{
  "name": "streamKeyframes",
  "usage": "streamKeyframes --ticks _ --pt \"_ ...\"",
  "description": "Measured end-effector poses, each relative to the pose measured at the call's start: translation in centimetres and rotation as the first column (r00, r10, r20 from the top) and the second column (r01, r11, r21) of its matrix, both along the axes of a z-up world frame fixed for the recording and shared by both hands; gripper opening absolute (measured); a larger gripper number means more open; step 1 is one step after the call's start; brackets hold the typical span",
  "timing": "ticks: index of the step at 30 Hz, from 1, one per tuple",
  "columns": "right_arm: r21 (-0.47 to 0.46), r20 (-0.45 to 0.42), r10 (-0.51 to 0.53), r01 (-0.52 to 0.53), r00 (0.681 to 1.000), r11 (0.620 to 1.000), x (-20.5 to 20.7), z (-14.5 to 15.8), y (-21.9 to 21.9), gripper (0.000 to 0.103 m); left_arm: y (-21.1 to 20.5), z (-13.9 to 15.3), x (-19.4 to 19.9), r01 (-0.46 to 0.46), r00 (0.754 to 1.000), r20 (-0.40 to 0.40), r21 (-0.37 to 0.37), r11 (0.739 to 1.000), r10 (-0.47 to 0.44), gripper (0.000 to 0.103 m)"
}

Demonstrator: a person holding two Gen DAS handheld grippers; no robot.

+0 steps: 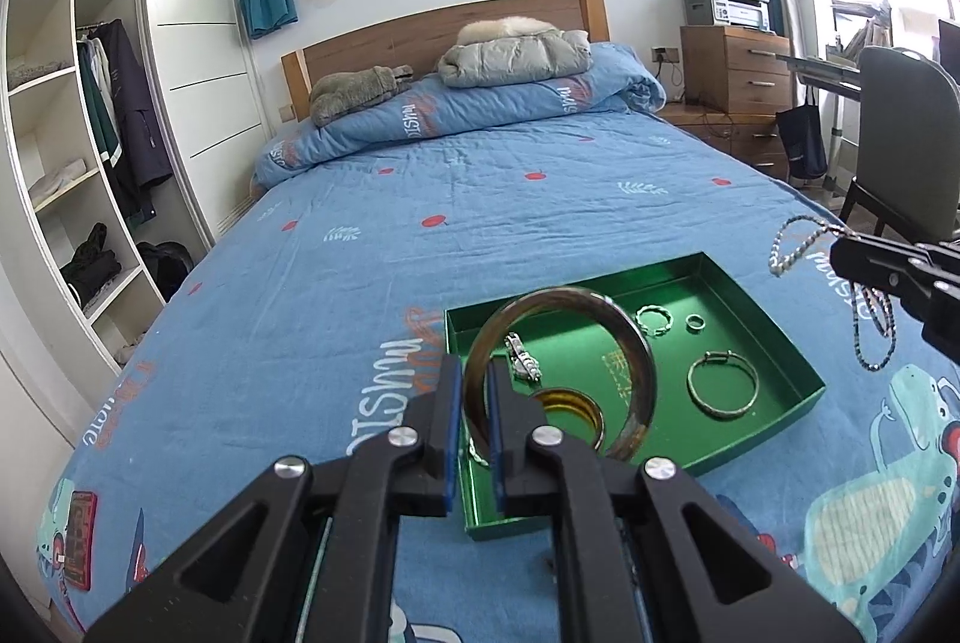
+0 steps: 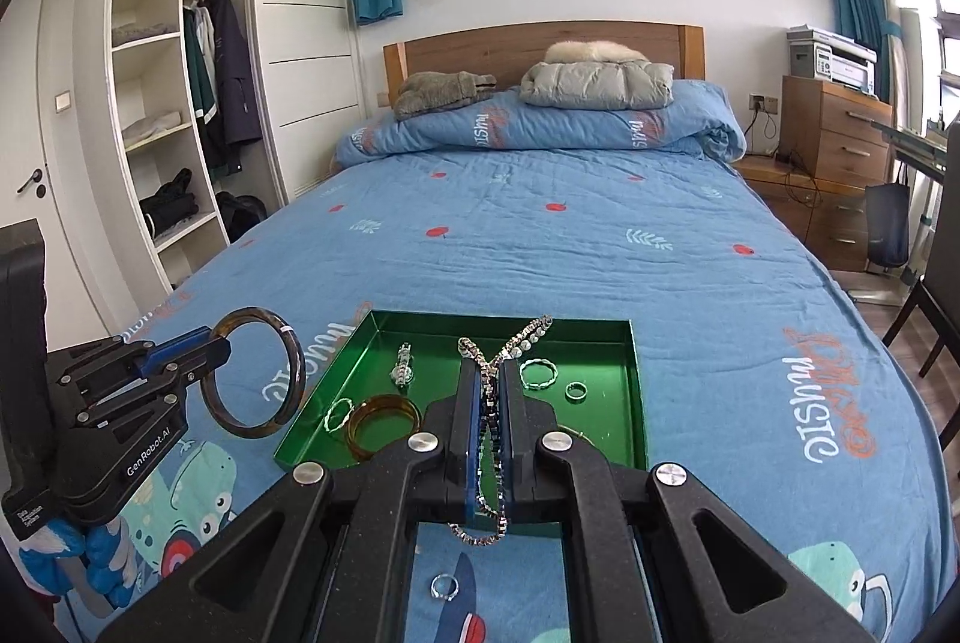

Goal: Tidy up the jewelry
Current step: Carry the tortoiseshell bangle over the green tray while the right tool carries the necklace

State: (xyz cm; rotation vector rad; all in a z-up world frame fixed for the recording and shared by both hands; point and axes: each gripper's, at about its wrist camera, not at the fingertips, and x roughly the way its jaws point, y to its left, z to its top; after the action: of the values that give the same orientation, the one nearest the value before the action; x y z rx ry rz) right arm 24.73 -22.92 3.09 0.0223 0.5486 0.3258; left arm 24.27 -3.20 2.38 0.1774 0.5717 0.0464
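The right claw (image 2: 486, 391) is closed on a limp silver chain (image 2: 489, 487), its loops drooping behind the pads and over the green tray (image 2: 639, 403) ahead: light, floppy, apt to snag, best lowered slowly. A loose ring (image 2: 444, 586) lies on the bed beneath. To its left, the left claw (image 1: 474, 403) pinches a stiff, smooth brown bangle (image 1: 642, 343) by its rim above the tray; likely slippery and brittle.

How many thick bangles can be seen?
2. A brown one is held in the left gripper; an amber one lies in the green tray. Others may be hidden.
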Motion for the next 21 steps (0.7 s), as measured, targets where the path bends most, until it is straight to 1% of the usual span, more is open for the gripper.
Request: streamKeyframes --ticks 4,11,15,21 --pt "-0.003 -0.015 0.001 -0.001 1.000 1.000 2.8 -0.9 0.4 0.005 -0.9 -0.8 3.1 0.007 1.000 -0.013 0.011 1.000 -0.007 0.007" --pt "0.003 -0.070 -0.009 0.009 0.997 1.000 7.2 -3.7 0.2 0.005 -3.0 -3.5 7.5 0.029 0.997 -0.065 0.007 1.000 -0.028 0.008" --pt "-0.002 -0.110 -0.019 0.019 0.994 1.000 9.4 -5.4 0.1 0.005 -4.1 -4.9 9.2 0.037 0.995 -0.090 0.022 0.999 -0.035 0.008" --pt "-0.033 -0.164 -0.036 0.031 0.986 0.999 11.9 -7.7 -0.4 0.005 -5.4 -7.1 10.9 0.050 0.988 -0.144 0.011 0.999 -0.048 0.008"
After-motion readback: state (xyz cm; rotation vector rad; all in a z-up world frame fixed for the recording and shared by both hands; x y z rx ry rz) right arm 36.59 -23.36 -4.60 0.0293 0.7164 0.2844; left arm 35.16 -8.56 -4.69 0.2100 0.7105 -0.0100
